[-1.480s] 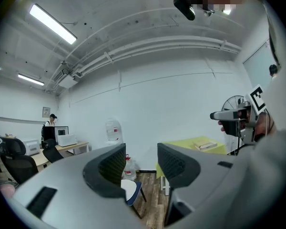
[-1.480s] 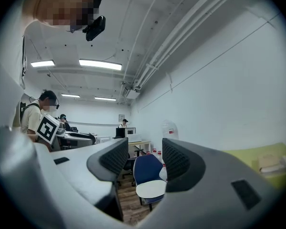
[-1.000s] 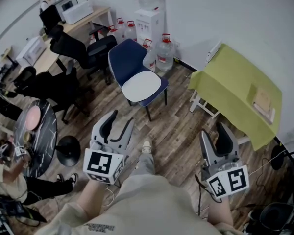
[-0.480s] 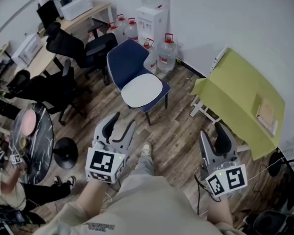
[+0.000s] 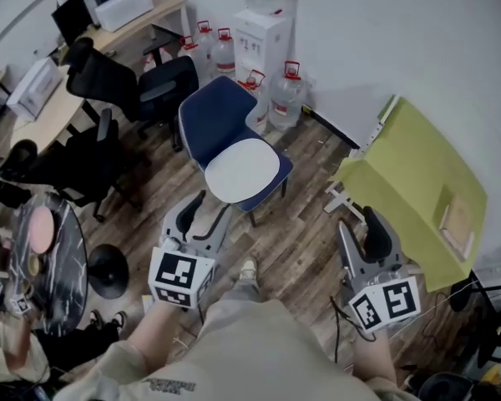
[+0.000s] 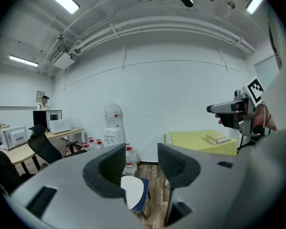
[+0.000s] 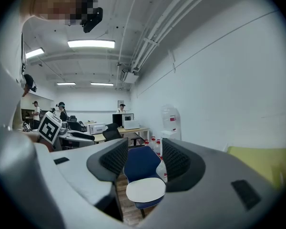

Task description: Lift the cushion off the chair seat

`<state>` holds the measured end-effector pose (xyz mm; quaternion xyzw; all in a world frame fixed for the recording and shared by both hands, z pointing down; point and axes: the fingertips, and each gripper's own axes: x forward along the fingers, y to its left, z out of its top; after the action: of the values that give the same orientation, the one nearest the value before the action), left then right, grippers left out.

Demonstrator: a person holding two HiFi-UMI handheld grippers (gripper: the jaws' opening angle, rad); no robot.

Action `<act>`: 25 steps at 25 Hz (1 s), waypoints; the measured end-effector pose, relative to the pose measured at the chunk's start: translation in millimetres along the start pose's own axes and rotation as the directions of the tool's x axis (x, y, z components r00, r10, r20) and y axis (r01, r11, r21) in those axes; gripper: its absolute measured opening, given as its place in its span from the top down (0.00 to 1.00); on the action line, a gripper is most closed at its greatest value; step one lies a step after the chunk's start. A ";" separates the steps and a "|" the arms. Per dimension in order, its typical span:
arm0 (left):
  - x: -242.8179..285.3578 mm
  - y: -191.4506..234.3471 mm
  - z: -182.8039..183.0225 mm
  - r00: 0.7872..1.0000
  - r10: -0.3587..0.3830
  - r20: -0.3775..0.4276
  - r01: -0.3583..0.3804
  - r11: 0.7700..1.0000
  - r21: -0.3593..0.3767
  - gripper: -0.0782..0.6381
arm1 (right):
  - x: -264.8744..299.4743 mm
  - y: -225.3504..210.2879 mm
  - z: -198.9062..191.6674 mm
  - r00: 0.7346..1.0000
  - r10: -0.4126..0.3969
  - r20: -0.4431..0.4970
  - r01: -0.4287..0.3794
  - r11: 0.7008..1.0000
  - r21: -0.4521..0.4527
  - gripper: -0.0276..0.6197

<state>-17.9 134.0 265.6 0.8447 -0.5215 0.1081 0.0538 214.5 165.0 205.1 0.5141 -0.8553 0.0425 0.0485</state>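
1. You are standing on a wood floor (image 5: 309,241) in an office room. Water bottles (image 5: 285,94) are lining the white wall ahead, and a green table (image 5: 417,174) is sitting beyond the right gripper (image 5: 357,224).
2. The cushion (image 5: 242,170), a pale oval pad, is lying flat on the seat of the blue chair (image 5: 207,115). It is ahead of both grippers and well apart from them, nearer the left gripper (image 5: 209,207).
3. Both grippers are standing partly open and gripping nothing. In each gripper view the cushion is only showing through the gap, far off.
4. The reach is not yet made, so the job now is lining up.
   - Aim one gripper at each side edge of the pad.
   - Slide one jaw under the rim and one over it.
   - The pad looks thin and soft, so it is likely to sag. Lift both sides together and level.
   - Keep clear of the chair back.
5. Your hands are holding the grippers out in front, side by side and well apart. They are pointing forward and a little downward, with the marker cubes facing up at you.
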 end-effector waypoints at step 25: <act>159.7 165.0 -72.0 0.972 0.108 -0.208 -0.132 0.985 -0.108 0.60 | 264.2 -51.3 -44.0 0.977 0.131 -0.168 -0.127 0.991 0.031 0.60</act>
<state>-105.2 -64.5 370.1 0.7915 -0.5691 0.1641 0.1507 138.3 -84.8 283.4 0.4526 -0.8791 0.0980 0.1131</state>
